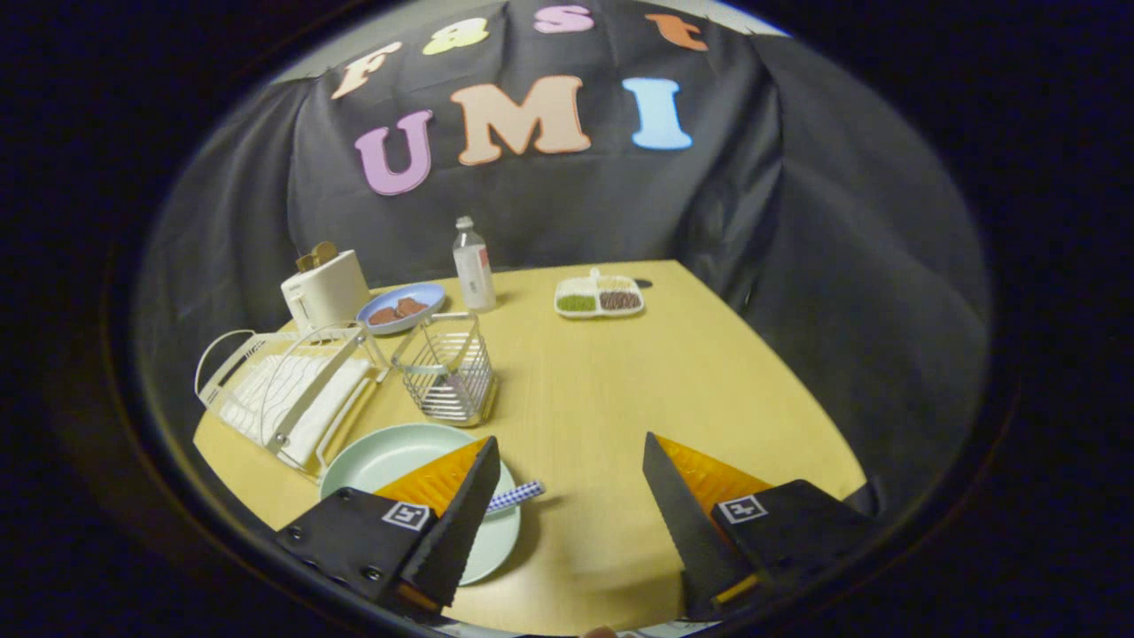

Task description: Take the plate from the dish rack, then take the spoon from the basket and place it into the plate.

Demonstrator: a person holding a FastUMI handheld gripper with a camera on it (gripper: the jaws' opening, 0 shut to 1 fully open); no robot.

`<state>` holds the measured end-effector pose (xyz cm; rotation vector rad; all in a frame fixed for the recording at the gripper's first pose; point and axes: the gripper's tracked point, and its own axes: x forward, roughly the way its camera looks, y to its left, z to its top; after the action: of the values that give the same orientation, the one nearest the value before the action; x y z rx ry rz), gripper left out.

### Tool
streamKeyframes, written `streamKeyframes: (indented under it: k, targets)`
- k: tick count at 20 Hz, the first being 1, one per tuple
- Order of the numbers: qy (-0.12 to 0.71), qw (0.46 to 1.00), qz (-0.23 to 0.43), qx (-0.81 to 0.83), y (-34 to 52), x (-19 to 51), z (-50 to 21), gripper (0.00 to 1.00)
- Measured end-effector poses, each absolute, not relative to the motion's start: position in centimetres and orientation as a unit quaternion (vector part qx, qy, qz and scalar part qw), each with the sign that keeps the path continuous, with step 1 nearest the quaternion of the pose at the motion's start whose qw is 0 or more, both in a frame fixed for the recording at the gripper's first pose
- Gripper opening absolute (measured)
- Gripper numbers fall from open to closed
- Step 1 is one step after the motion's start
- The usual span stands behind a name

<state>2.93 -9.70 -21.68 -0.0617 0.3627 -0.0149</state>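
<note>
A: Gripper [571, 456]?

B: Fingers spread wide, nothing between them, bare yellow surface [620, 390] in the gap. Released.

A: Plate?

B: Pale green plate [390, 456], flat on the surface, under and just ahead of the left finger. That finger hides part of it.

A: Spoon?

B: Checked blue-and-white handle [516, 495] sticks out past the left finger, over the plate's rim. Bowl end is hidden behind the finger; probably lying in the plate, can't confirm.

A: Dish rack?

B: White dish rack [283, 390], just beyond the plate, to its left. Slots look vacant.

A: Basket?

B: Wire basket [447, 368], just beside the rack, beyond the left finger. Contents too small to tell.

A: Rest of the surface?

B: White toaster [326, 288] behind the rack. Blue dish [403, 307] with brown pieces next to it. Clear bottle [474, 266] upright beside that dish. Divided white tray [599, 297] with green and brown fillings, well apart, near the far edge.
</note>
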Motion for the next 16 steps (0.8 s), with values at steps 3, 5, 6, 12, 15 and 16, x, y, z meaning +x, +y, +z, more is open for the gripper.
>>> streamKeyframes:
  k: [3,5,6,12,15,16]
  targets:
    - [0.117,0.991,-0.002,-0.068,-8.2,3.3,-16.4,1.00]
    - [0.084,0.993,0.003,-0.077,-7.0,3.5,-13.5,1.00]
    - [0.076,0.995,0.008,-0.069,-6.1,3.3,-12.8,1.00]
    - [0.057,0.998,0.033,-0.016,-3.9,3.5,-11.0,1.00]
    - [0.060,0.997,0.034,-0.018,-3.8,3.4,-11.2,1.00]
    - [0.058,0.998,0.034,-0.018,-3.8,3.5,-11.1,1.00]
